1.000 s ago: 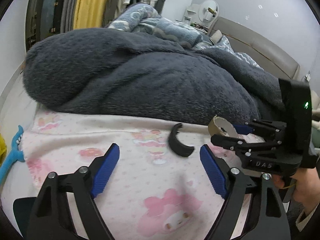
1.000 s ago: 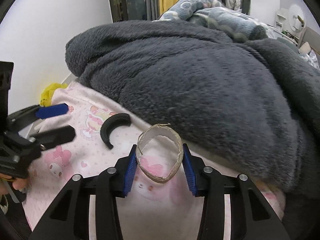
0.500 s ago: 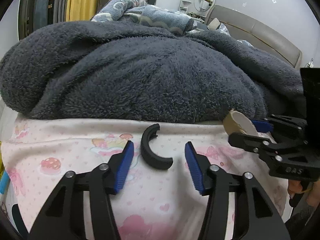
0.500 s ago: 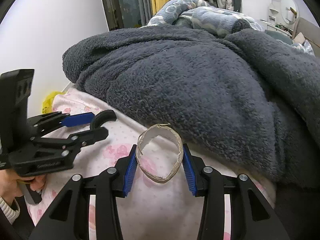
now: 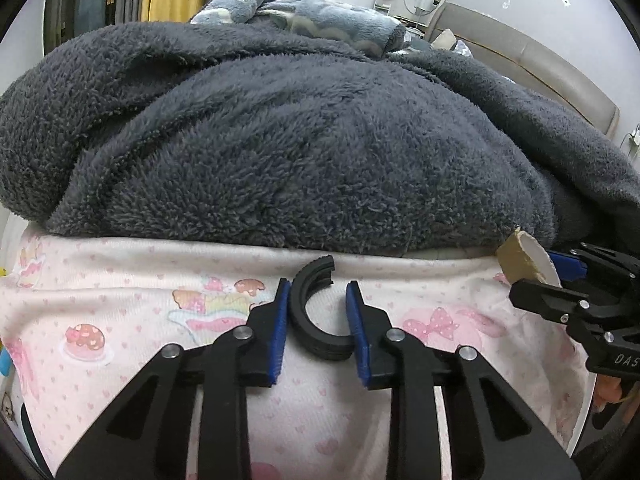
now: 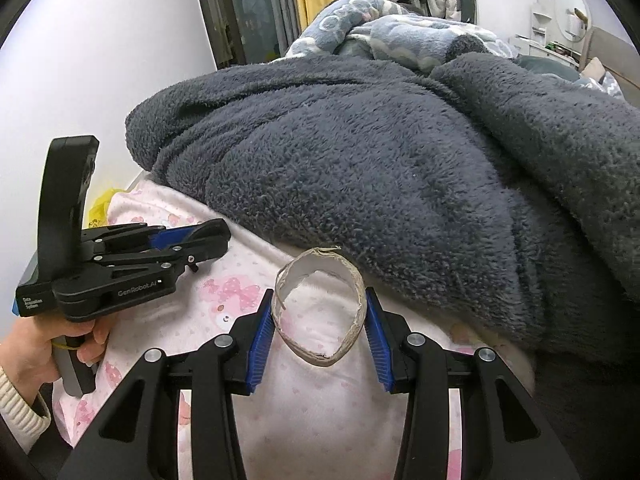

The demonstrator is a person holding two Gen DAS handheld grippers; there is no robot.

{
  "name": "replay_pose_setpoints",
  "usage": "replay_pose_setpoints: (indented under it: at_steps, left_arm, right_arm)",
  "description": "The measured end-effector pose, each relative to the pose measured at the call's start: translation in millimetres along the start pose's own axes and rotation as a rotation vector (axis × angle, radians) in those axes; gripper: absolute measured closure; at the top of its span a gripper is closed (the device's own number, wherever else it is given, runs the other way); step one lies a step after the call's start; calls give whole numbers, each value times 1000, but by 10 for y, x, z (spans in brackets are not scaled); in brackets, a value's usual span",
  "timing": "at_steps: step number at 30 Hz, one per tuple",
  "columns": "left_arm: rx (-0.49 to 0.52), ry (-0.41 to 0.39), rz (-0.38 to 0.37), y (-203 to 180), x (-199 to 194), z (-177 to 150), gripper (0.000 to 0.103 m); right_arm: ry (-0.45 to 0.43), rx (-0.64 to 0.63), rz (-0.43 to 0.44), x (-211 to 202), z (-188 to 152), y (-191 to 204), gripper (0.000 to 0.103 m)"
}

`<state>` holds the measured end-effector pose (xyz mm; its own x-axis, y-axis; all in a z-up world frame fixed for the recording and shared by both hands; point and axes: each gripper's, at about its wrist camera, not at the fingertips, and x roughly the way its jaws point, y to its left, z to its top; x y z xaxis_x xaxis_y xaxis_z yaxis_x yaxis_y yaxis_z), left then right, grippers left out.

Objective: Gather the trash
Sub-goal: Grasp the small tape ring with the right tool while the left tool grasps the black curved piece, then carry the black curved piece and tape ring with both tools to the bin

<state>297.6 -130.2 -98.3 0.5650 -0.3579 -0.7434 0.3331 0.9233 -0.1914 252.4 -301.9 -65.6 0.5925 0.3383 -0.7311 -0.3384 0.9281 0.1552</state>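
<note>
Left gripper point(image 5: 317, 312) fingers newly closed on black clip point(image 5: 310, 316), right gripper point(image 6: 319, 330) still gripping cardboard ring point(image 6: 320, 308)

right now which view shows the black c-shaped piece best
The left wrist view: the black c-shaped piece sits centred between the left gripper pads, fully visible. In the right wrist view that gripper hides it.

— What's in front of me on the bedsheet point(image 5: 120, 280)?
— I see the C-shaped clip point(image 5: 310, 316) lying on it between my left gripper point(image 5: 316, 320) pads, the blanket point(image 5: 300, 140) heaped behind. The cardboard ring point(image 6: 320, 308) sits to its right, between my right gripper point(image 6: 320, 328) pads.
</note>
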Motion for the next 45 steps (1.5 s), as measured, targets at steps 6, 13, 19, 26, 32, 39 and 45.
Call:
replay_pose_setpoints:
  at_steps: [6, 13, 19, 26, 32, 39, 45]
  left_arm:
    - [10, -8, -2, -17, -81, -21, 74]
    - [26, -21, -7, -56, -259, -108, 74]
    - [-21, -16, -13, 114, -420, -171, 74]
    - [-47, -26, 39, 386, -694, -247, 73]
    - [-71, -39, 77, 642, -960, -317, 75]
    - [-98, -58, 117, 948, -1265, -435, 81]
    - [-110, -62, 138, 1174, -1479, -545, 90]
  right_arm:
    - [-29, 5, -5, -144, 58, 24, 59]
    - [-48, -15, -9, -255, 154, 185, 59]
    - [-56, -25, -9, -289, 242, 352, 59]
    - [-79, -43, 14, -325, 373, 656, 59]
    - [-87, -64, 41, -300, 481, 982, 59]
    - [-81, -90, 72, -238, 562, 1377, 59]
    - [-80, -111, 99, -176, 614, 1707, 59]
